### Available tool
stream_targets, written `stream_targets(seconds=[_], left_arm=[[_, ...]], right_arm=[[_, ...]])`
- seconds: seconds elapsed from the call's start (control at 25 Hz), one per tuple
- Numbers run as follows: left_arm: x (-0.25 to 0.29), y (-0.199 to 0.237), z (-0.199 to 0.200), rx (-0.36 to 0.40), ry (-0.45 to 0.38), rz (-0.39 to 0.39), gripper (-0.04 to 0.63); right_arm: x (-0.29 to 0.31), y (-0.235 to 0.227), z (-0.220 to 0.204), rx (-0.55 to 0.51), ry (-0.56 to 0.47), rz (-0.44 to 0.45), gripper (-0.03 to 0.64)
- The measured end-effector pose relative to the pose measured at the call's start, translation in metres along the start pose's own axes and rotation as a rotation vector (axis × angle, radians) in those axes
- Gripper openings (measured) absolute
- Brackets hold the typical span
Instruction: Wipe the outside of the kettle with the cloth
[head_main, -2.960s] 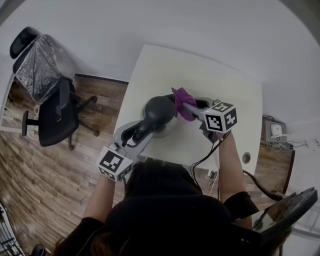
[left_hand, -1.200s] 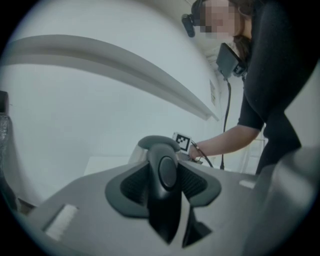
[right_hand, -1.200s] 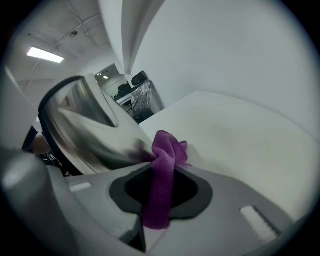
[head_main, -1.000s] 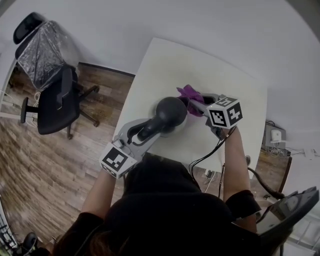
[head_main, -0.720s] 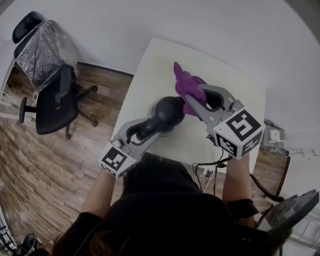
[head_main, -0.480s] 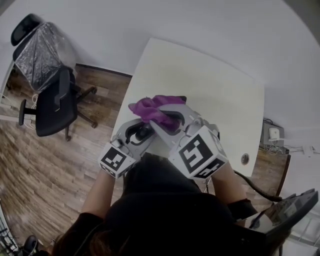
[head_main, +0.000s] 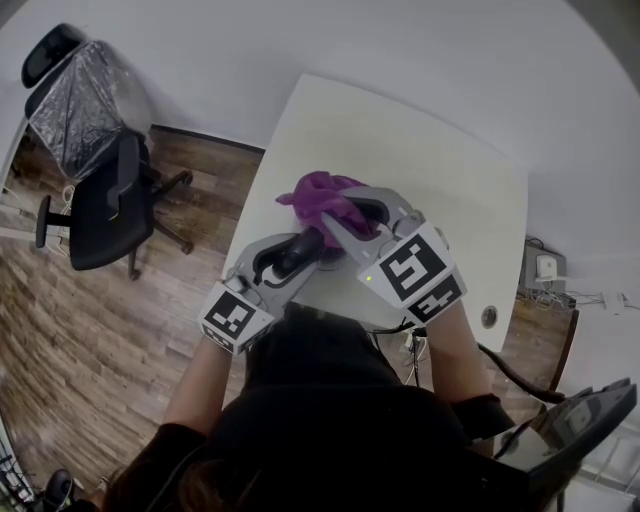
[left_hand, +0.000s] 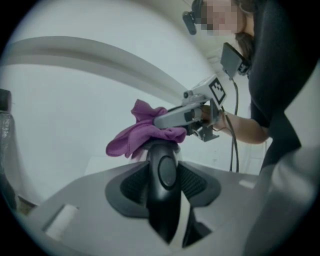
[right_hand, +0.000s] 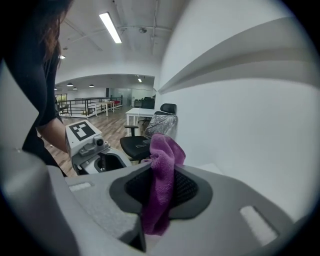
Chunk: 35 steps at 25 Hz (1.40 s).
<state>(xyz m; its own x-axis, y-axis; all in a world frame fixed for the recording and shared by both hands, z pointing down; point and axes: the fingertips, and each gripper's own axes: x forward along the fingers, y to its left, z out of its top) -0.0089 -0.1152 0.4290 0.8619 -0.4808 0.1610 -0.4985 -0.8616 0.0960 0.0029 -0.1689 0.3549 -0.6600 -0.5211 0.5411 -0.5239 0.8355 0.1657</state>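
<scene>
Wiping seems midway: the left gripper (left_hand: 164, 172) clamps the kettle (left_hand: 161, 210) by its handle, the right gripper (right_hand: 160, 200) pinches the cloth (right_hand: 162, 155) over the top just beyond the left jaws; the sides likely remain.

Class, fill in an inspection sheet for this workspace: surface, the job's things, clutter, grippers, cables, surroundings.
Surface: white table, bare where it shows.
Job's things: purple cloth lies over the top of the kettle; only the black kettle handle shows clearly.
Clutter: nothing seen.
Grippers: left gripper clamped on the kettle handle; right gripper pinching the purple cloth.
Cables: thin black cable hangs from the right gripper; thicker black cable beside the person's right arm.
Surroundings: black office chair, wooden floor, white wall.
</scene>
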Motion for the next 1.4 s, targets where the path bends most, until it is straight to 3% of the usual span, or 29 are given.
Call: stream_targets(seconds=[0.4, 0.68, 0.8, 0.96, 1.04, 1.16, 1.32, 1.4], left_arm=[[0.000, 0.001, -0.001, -0.022, -0.004, 0.022, 0.189], [0.005, -0.013, 0.005, -0.031, -0.024, 0.116, 0.190], [-0.004, -0.020, 0.006, -0.005, -0.028, 0.098, 0.209], [-0.033, -0.007, 0.042, -0.079, -0.107, 0.175, 0.242], [-0.045, 0.005, 0.063, -0.035, -0.126, 0.214, 0.244], [-0.044, 0.012, 0.101, 0.123, -0.147, 0.191, 0.267], [-0.020, -0.003, 0.122, 0.404, -0.068, 0.036, 0.343], [-0.010, -0.016, 0.123, 0.479, -0.028, -0.076, 0.367]], right_arm=[[-0.002, -0.052, -0.034, 0.128, 0.027, -0.122, 0.080], [-0.010, -0.058, -0.037, 0.125, 0.023, -0.166, 0.080], [-0.015, -0.060, -0.035, 0.121, 0.006, -0.186, 0.080], [-0.026, -0.058, -0.024, 0.119, -0.038, -0.182, 0.080], [-0.033, -0.053, -0.014, 0.103, -0.061, -0.159, 0.080], [-0.043, -0.033, 0.008, 0.041, -0.109, -0.054, 0.080], [-0.054, 0.013, 0.037, -0.133, -0.162, 0.163, 0.081], [-0.057, 0.031, 0.038, -0.199, -0.152, 0.251, 0.081]])
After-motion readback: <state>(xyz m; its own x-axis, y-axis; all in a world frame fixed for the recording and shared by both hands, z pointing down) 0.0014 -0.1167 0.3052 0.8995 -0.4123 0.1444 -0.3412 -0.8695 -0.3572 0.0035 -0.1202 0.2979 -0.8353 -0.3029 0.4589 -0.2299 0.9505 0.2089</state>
